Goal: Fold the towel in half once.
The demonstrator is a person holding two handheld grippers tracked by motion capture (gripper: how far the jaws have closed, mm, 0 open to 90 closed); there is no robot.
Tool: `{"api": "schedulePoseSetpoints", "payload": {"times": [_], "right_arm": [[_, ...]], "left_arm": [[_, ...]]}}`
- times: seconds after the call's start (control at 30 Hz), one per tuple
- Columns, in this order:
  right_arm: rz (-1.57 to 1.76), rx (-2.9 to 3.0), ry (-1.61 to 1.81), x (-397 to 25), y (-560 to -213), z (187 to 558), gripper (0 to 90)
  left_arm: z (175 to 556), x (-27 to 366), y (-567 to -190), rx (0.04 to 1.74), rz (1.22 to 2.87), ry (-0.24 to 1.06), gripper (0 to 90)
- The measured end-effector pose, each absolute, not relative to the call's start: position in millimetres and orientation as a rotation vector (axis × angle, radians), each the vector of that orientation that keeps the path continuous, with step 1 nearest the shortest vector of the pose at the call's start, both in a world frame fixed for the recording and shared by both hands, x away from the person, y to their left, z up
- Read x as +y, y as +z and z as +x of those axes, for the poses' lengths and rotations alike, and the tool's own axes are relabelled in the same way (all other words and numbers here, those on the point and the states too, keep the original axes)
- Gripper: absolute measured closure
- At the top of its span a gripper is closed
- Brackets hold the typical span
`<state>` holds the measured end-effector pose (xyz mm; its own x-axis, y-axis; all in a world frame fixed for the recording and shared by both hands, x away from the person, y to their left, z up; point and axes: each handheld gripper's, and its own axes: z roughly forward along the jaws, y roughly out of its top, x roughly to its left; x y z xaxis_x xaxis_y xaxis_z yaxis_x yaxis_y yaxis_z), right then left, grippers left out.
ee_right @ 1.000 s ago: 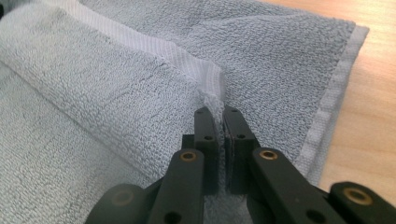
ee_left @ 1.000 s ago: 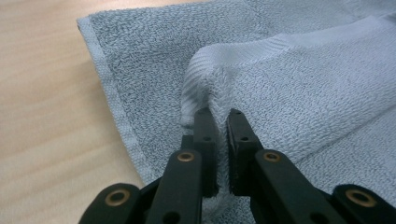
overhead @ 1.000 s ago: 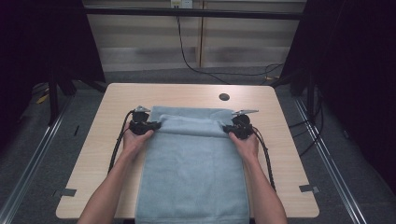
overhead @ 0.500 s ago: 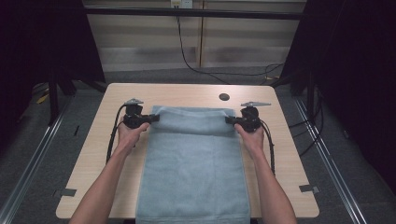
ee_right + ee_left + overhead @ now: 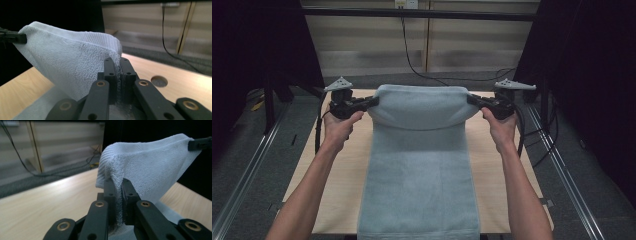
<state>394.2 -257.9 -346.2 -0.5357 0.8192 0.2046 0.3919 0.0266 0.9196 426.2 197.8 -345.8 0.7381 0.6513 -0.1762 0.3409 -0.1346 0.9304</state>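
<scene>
A pale blue towel [image 5: 419,165] lies lengthwise down the wooden table [image 5: 332,185], with its far edge lifted off the surface. My left gripper [image 5: 373,102] is shut on the towel's far left corner. My right gripper [image 5: 471,100] is shut on the far right corner. The raised edge sags a little between them. In the left gripper view the towel [image 5: 147,167] is pinched between the jaws of that gripper [image 5: 119,186]. The right gripper view has the towel [image 5: 72,65] clamped in its own gripper [image 5: 118,65] the same way. The towel's near end hangs over the table's front edge.
A round hole [image 5: 159,81] is cut in the table near the far right. Black cables [image 5: 318,132] trail from both grippers. Metal rails [image 5: 247,170] run along both sides of the table. A panelled wall with a hanging cable [image 5: 412,55] stands behind.
Both grippers have risen well above the table and spread slightly, taking the towel's far edge up with them. One second ago that edge lay flat on the table.
</scene>
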Motion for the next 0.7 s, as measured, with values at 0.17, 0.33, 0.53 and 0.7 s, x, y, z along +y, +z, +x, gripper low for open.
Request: {"api": "schedulePoseSetpoints", "payload": {"times": [0.17,0.33,0.53,0.7], "right_arm": [[1.138,1.936,1.519,-257.0,-318.4,370.5,86.4],[1.069,1.942,1.537,-256.9,-298.4,343.2,86.4],[0.987,1.963,1.553,-253.8,-287.1,300.2,86.4],[0.973,2.01,1.537,-251.0,-305.6,265.5,86.3]], "left_arm": [[401.7,201.2,-324.7,0.729,1.748,0.363,84.7],[371.6,209.0,-311.9,0.666,1.718,0.362,84.7],[334.0,219.9,-309.0,0.619,1.69,0.343,84.7],[307.1,224.6,-333.6,0.614,1.739,0.299,84.6]]}}
